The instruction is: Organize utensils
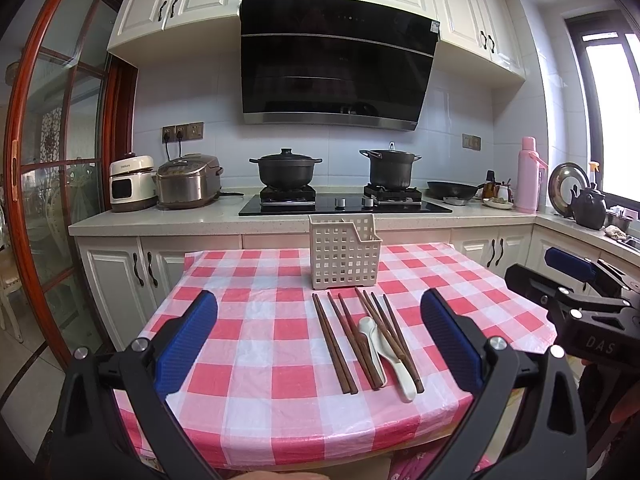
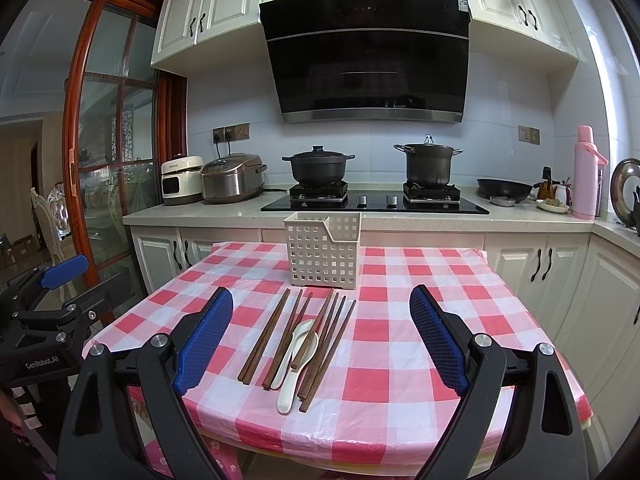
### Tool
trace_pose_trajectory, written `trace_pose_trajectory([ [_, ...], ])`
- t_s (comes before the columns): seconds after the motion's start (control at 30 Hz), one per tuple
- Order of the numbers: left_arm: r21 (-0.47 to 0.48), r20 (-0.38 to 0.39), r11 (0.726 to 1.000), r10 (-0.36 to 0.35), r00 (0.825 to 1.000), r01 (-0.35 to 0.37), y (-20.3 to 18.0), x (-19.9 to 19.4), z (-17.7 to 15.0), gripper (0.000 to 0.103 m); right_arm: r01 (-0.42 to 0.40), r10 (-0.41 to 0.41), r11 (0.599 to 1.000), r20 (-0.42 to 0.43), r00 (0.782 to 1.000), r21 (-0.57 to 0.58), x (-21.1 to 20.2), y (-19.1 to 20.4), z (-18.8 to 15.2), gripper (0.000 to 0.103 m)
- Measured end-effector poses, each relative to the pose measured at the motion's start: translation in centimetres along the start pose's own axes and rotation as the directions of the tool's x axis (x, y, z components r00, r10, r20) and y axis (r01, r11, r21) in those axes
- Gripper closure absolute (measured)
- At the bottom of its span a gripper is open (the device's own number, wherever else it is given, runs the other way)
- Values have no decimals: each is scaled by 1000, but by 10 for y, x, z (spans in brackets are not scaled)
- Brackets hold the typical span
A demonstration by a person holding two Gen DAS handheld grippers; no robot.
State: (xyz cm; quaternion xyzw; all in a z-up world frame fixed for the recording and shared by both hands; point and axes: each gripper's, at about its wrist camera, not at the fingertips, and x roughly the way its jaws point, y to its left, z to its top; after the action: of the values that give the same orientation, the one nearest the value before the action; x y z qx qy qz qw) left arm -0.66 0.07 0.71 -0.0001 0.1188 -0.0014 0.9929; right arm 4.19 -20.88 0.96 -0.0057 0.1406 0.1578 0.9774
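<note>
Right gripper [image 2: 320, 340] spread wide, empty; left gripper [image 1: 320, 344] likewise. Just ahead between the right fingers: chopsticks [image 2: 264, 338] with two white spoons [image 2: 294, 360] overlapping on the tabletop [image 2: 400, 360]. Basket [image 2: 322, 252] beyond. Risk: crossed pieces drag neighbours when one lifts.

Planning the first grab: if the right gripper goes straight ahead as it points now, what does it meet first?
Probably the spoons and chopsticks between the right gripper's open jaws, then the basket; depth is unclear.
</note>
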Motion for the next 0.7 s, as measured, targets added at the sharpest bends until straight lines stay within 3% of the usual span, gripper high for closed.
trace_pose_trajectory([
  [0.7, 1, -2, 1000, -2, 1000, 2, -1, 5, -2, 5, -6, 6, 1000, -1, 1000, 3, 1, 4, -2, 18],
])
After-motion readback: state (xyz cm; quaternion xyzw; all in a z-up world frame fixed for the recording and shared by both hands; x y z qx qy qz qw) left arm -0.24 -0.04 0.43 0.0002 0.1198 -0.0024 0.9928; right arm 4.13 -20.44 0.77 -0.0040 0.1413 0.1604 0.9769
